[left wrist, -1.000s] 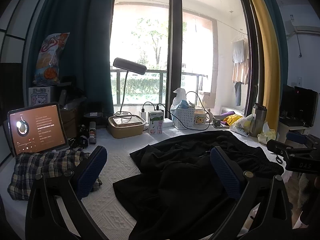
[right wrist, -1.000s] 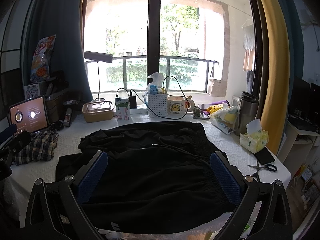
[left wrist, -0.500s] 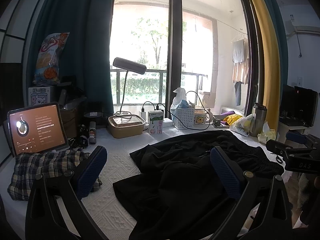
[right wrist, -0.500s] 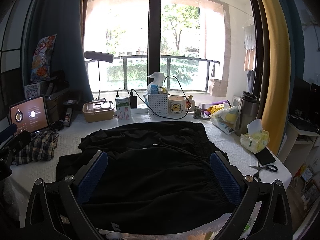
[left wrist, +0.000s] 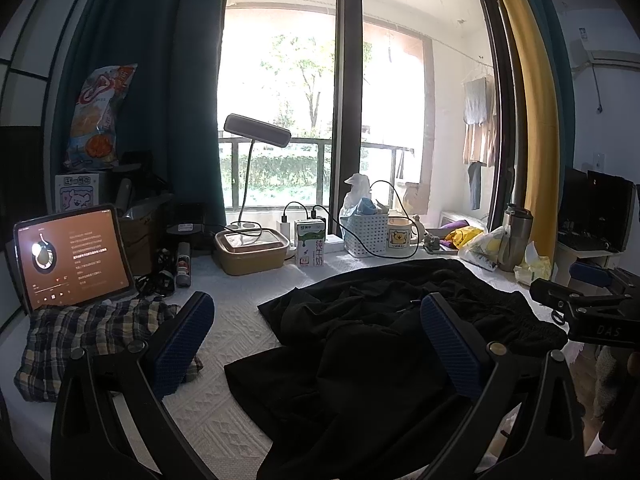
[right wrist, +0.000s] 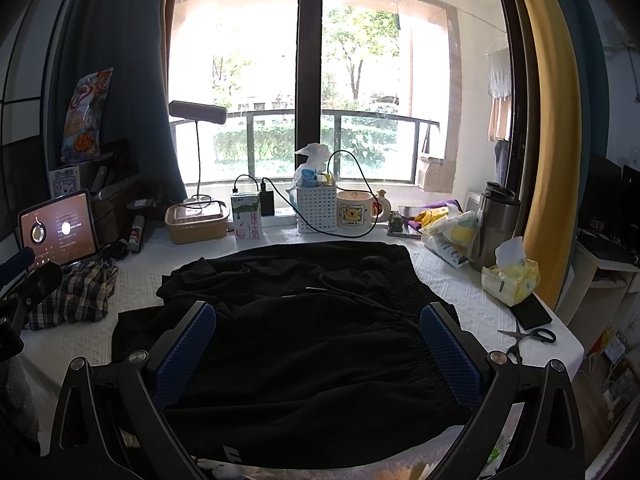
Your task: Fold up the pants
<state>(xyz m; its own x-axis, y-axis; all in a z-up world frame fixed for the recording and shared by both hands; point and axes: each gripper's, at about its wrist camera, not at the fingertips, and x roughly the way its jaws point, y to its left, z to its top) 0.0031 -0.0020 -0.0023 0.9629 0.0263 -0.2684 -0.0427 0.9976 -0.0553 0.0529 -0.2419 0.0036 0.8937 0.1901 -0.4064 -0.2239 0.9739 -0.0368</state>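
Black pants (right wrist: 304, 336) lie rumpled across the white textured table cover (right wrist: 468, 300), with a drawstring on top near the middle. In the left wrist view the same pants (left wrist: 380, 352) fill the lower right, their legs bunched toward the left. My left gripper (left wrist: 316, 332) hovers open above the pants' left part, blue pads wide apart and nothing between them. My right gripper (right wrist: 316, 340) is open too, held over the waistband end near the table's front edge. Neither gripper touches the cloth.
A folded plaid garment (left wrist: 96, 340) and a lit tablet (left wrist: 72, 256) sit at the left. Along the window stand a lamp (right wrist: 198, 114), a food box (right wrist: 196, 222), a milk carton (right wrist: 248, 220), a white basket (right wrist: 316, 208) and a mug (right wrist: 354, 212). A thermos (right wrist: 496, 224), tissues (right wrist: 512, 276), a phone (right wrist: 532, 312) and scissors (right wrist: 528, 338) sit at the right.
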